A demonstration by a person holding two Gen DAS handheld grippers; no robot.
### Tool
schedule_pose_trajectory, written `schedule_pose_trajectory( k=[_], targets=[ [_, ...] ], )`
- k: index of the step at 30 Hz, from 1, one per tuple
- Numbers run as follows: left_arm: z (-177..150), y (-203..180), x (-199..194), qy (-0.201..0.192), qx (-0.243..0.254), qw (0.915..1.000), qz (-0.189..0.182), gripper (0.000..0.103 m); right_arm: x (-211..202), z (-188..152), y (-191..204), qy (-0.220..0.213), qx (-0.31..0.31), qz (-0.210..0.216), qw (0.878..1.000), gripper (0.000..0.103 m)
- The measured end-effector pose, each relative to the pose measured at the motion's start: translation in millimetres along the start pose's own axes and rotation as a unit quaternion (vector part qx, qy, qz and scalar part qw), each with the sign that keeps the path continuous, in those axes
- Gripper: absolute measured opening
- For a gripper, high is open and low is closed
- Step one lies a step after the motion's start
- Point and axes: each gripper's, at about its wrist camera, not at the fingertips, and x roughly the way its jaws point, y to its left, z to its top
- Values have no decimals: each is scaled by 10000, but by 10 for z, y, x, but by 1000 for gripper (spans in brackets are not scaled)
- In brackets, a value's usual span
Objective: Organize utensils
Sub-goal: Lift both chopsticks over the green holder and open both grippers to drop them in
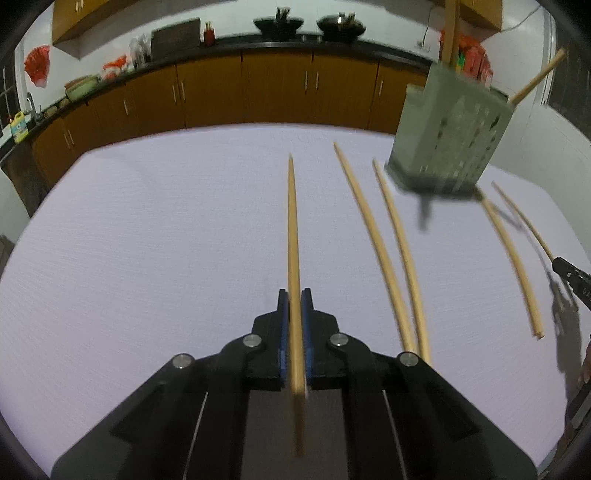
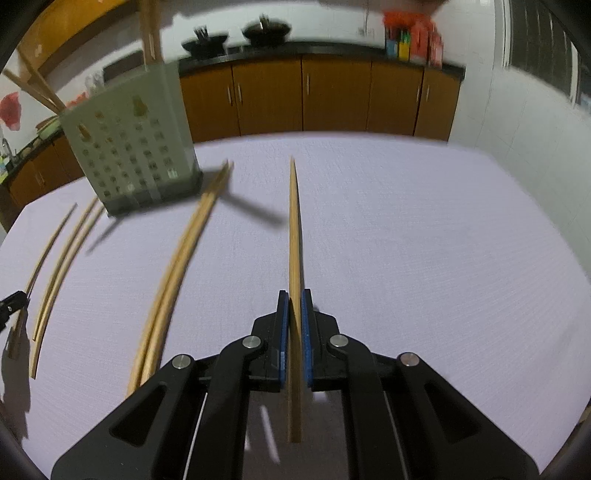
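My left gripper (image 1: 294, 295) is shut on a wooden chopstick (image 1: 292, 221) that runs straight ahead over the table. In the same way, my right gripper (image 2: 294, 295) is shut on another chopstick (image 2: 294, 221). A grey-green perforated utensil holder (image 1: 450, 140) stands far right in the left wrist view. The right wrist view has the holder (image 2: 133, 151) at far left. Chopsticks stand in it (image 2: 151, 33). Several loose chopsticks (image 1: 373, 243) lie on the cloth between the grippers. Two of them (image 2: 177, 266) lie side by side left of my right gripper.
A pale lavender cloth covers the table (image 1: 147, 240). Behind it runs a dark counter over brown cabinets (image 1: 277, 96), with woks (image 1: 341, 24) and red bags on top. A white tiled wall (image 2: 517, 122) is at the right.
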Motion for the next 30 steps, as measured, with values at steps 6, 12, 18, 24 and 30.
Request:
schedule_pose_trajectory(
  k=[6,12,18,24,30],
  targets=[
    [378,60,-565,-948,14,9955,-86,8,-496,344,-37,-926,116,129,9955,7],
    [775,94,-982,-1566,-88,9866,-443,7,-826,672,41,-1568,162,304,9870,7],
    [973,-32,-1277,-1802,74,9787,-985,7,-1118,918,148,-2000,126,574,9780,7],
    [1185,-318,-1574,-2256,170,9640,-1400,7,-1501,1169,269,-2561,174,1118,9600,7],
    [1624,-772,-1896,-3396,147,9303,-1378,7,-1714,1457,469,-3387,279,1456,9292,7]
  ],
)
